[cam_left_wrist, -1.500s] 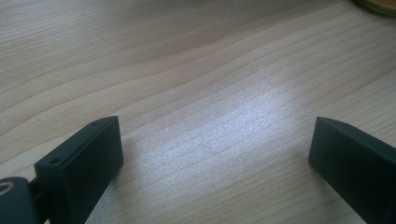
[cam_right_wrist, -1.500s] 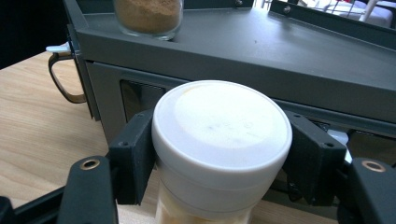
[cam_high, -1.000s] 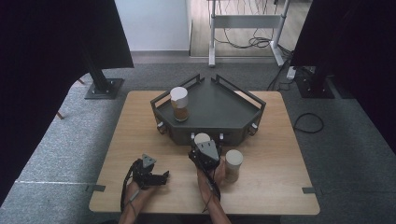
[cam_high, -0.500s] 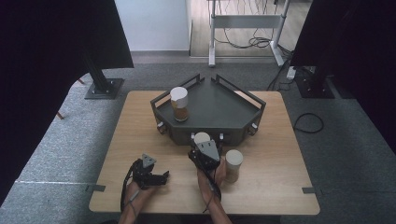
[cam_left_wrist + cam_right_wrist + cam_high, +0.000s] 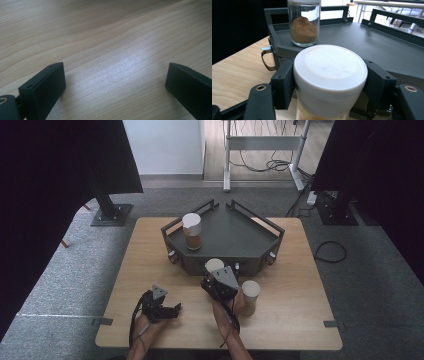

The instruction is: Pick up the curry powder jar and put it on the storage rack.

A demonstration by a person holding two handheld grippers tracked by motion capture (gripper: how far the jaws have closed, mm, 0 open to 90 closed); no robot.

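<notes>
One jar [image 5: 192, 231] already on tray [image 5: 240, 232], upper centre. Second jar [image 5: 329, 75] clamped in right gripper [image 5: 220, 281]; third [image 5: 250, 296] waiting. Left gripper [image 5: 115, 82] jaws apart, idle.

Jar [image 5: 192, 231] on tray [image 5: 240, 232]; second jar [image 5: 250, 296] on table [image 5: 150, 265], before tray.

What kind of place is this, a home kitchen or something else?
Probably a lab or a recording studio, not a home. A lone wooden table stands on grey carpet, black curtains hang on both sides, and loose cables lie on the floor behind it.
</notes>
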